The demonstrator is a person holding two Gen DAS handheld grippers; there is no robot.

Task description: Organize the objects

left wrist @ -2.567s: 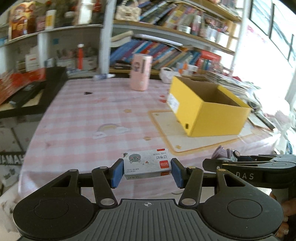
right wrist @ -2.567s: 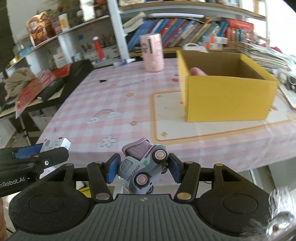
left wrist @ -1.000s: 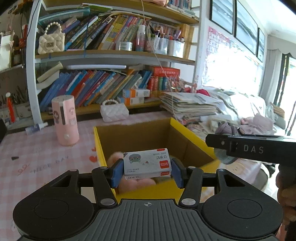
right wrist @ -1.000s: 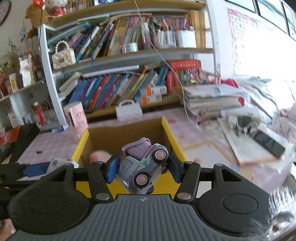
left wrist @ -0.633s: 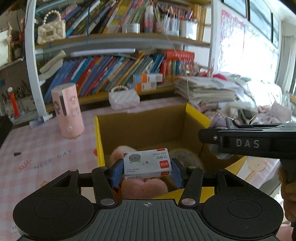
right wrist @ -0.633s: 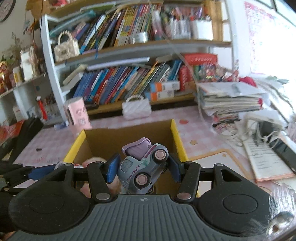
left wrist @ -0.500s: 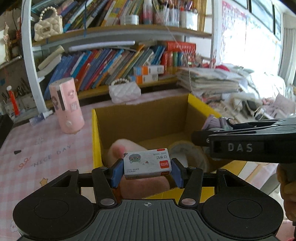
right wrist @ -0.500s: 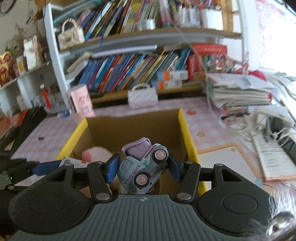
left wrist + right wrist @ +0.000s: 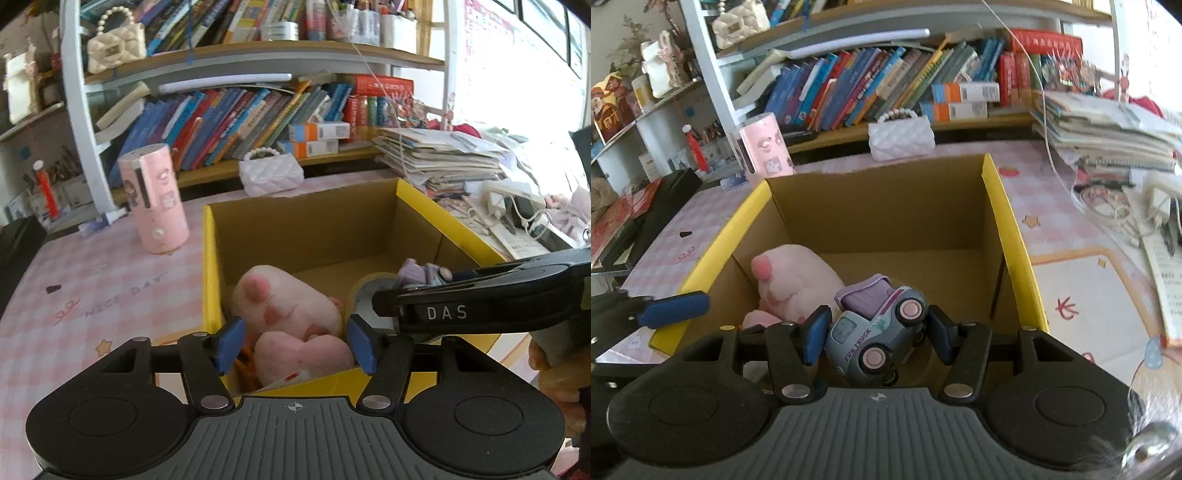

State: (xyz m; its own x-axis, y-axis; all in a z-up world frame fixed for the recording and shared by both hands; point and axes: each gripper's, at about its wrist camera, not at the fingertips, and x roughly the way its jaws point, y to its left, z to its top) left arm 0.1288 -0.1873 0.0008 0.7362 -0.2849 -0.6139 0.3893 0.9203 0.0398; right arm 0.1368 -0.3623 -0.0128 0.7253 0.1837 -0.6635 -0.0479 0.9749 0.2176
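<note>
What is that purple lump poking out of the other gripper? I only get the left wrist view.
Observer: A toy truck. It has a grey-blue body, a purple top and pink wheels, and the right wrist view shows it whole.
Operator: Is it gripped or just resting there?
Observer: Gripped. The right gripper has its blue pads pressed against both sides of it.
Operator: Any writing on it?
Observer: Yes, "FUN TRUCK" runs along the side that faces the right camera.
</note>
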